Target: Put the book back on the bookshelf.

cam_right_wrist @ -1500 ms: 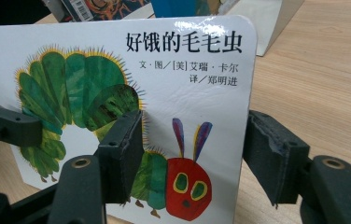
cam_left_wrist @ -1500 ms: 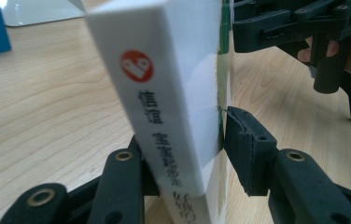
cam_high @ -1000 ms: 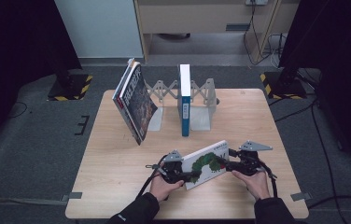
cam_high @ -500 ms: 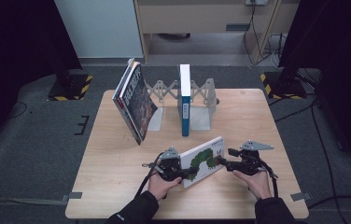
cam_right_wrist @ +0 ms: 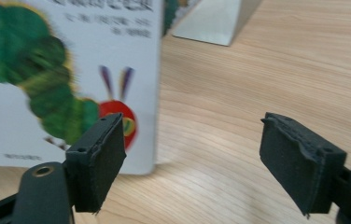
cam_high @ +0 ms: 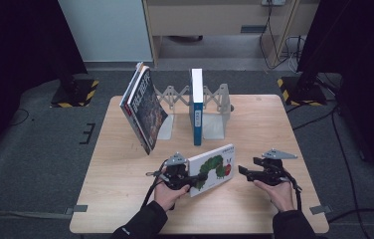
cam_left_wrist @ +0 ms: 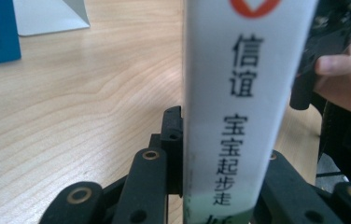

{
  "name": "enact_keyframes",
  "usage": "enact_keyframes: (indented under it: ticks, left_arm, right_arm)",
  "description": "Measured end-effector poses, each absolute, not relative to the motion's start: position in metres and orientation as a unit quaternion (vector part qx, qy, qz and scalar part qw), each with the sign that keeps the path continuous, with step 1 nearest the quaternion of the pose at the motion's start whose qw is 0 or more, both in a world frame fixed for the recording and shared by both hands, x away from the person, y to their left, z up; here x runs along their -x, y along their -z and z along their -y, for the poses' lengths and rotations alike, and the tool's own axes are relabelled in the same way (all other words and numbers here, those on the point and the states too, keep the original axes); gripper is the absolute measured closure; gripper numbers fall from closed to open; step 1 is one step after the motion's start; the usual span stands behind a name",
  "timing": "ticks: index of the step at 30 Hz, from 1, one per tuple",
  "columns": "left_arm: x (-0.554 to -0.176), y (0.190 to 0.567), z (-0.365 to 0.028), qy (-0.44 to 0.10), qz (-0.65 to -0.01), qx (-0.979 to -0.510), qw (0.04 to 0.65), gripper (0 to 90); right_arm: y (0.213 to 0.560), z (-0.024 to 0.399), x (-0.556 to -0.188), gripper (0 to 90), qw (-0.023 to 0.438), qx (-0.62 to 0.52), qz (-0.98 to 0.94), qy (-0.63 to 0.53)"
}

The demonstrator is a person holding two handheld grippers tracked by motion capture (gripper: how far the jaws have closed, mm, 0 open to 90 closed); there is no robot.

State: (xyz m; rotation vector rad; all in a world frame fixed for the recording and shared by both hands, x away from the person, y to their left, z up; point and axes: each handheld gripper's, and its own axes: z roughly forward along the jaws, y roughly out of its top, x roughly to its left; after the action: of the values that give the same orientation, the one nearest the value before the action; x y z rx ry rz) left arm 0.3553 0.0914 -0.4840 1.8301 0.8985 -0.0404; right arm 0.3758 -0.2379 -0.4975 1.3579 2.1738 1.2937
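Surface [cam_high: 125, 199]: pale wood, carrying my rack [cam_high: 215, 107] with one blue book [cam_high: 196, 107] upright and a dark book [cam_high: 142, 107] leaning at its left end.

Caterpillar book [cam_high: 212, 168]: near edge of the surface, tilted up, between my hands.

Left tool [cam_high: 197, 178]: clamped on the book's spine end; the left gripper view shows the printed spine [cam_left_wrist: 232, 107] pinched there, which the high view cannot resolve.

Right tool [cam_high: 240, 170]: jaws have just been opening, standing apart, nothing between them; the right gripper view shows the cover [cam_right_wrist: 66, 79] beside them.

Risk, I judge: a one-sided grip lets the book swing or slip.
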Motion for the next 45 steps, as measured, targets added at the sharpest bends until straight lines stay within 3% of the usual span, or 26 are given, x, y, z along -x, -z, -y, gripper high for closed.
enact_keyframes:
  ticks: [28, 45]
  left_arm:
    - [-0.368, 0.441, -0.107, -0.063, -0.401, -0.734, 0.545, 74.3]
    - [-0.393, 0.426, -0.081, -0.124, -0.411, -0.724, 0.539, 74.4]
  right_arm:
    - [0.523, 0.272, -0.386, 11.3, 0.178, -0.495, -0.795, -0.303]
    - [0.534, 0.277, -0.386, 6.7, 0.190, -0.494, -0.790, -0.310]
